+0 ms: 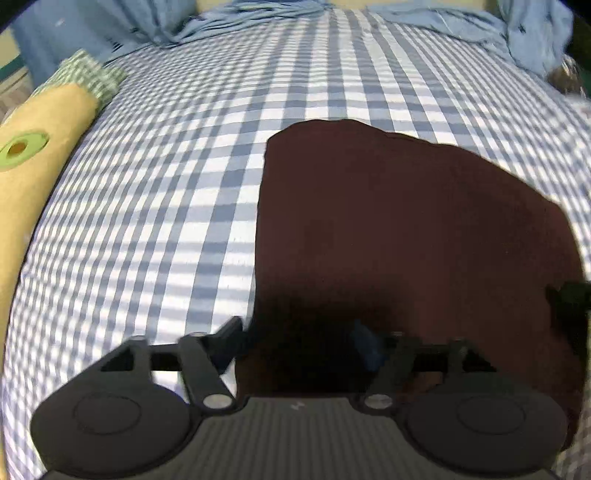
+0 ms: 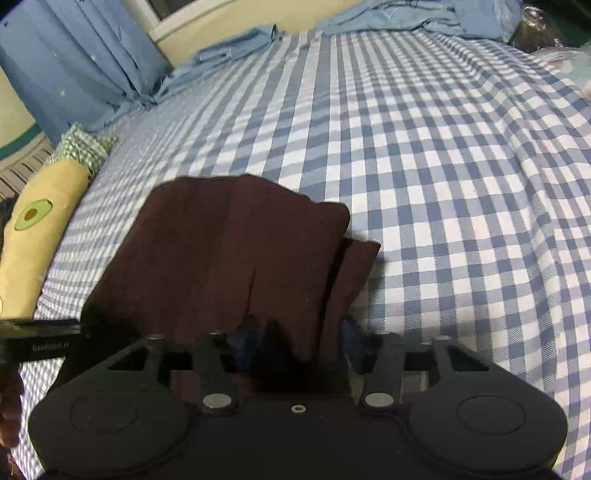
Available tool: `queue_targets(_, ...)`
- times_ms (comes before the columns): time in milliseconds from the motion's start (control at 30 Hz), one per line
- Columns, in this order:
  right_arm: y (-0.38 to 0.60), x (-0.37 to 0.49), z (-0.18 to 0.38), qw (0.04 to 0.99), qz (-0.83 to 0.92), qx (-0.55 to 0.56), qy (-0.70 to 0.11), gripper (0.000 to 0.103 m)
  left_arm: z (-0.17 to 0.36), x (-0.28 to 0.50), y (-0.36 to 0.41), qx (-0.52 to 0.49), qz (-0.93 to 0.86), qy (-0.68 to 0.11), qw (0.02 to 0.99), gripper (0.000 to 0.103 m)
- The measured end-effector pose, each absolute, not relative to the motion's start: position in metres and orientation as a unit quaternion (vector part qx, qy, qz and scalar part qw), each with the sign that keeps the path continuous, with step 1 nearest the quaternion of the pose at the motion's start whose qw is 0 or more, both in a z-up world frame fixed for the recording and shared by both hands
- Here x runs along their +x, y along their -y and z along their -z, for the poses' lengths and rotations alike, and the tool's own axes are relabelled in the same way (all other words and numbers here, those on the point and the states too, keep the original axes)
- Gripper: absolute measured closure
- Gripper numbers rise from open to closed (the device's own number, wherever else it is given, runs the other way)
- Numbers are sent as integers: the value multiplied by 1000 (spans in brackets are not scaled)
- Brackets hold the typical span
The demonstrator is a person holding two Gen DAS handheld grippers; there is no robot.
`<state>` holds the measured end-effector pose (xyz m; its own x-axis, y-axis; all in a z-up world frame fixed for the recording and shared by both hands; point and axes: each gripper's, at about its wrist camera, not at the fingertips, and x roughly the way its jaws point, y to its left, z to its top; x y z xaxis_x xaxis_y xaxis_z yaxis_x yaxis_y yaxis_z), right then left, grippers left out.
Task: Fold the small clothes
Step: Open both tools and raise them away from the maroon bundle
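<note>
Both grippers, left [image 1: 299, 339] and right [image 2: 299, 332], seem parted over soft, limp cloth [image 2: 236, 251]; pinch lower-frame corners.

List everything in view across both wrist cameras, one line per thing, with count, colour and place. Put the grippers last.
Folded garment: one, dark maroon, lying on the bed right in front of both grippers.
Checked bedsheet: one, blue and white, covering the bed under the garment.
Bolster pillow: one, yellow with a green avocado print and a green checked end, along the bed's left edge.
Curtain: one, light blue with small stars, far left behind the bed.
Crumpled cloth: light blue, bunched along the bed's far edge; count unclear.
Left gripper: one, black, jaws apart over the garment's near edge.
Right gripper: one, black, jaws apart, garment's near edge between them.
</note>
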<state>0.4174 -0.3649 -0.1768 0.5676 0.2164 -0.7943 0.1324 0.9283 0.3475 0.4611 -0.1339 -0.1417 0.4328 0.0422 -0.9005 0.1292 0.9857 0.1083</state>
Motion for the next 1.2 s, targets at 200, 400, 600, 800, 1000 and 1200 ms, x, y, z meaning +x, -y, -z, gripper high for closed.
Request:
queue_targets(200, 371, 382, 149, 893, -25, 175, -414, 16, 113, 428, 114, 13, 4, -505, 863, 8)
queue_targets(400, 368, 338, 108, 925, -29, 155, -346, 1, 73, 392, 115, 24, 2, -450, 893, 1)
queue_targets(600, 345, 289, 71, 949, -18, 132, -286, 1, 39, 342, 108, 52, 8, -400, 915, 1)
queue_targets(800, 329, 225, 52, 963, 5, 119, -242, 1, 18, 283, 89, 64, 23, -365, 929, 1)
queue_targets(1000, 309, 150, 40, 965, 34, 129, -224, 1, 6, 222, 61, 65, 35, -347, 935, 1)
queue_targets(1200, 285, 82, 33, 971, 46, 114, -206, 1, 3, 167, 39, 67, 40, -336, 939, 1)
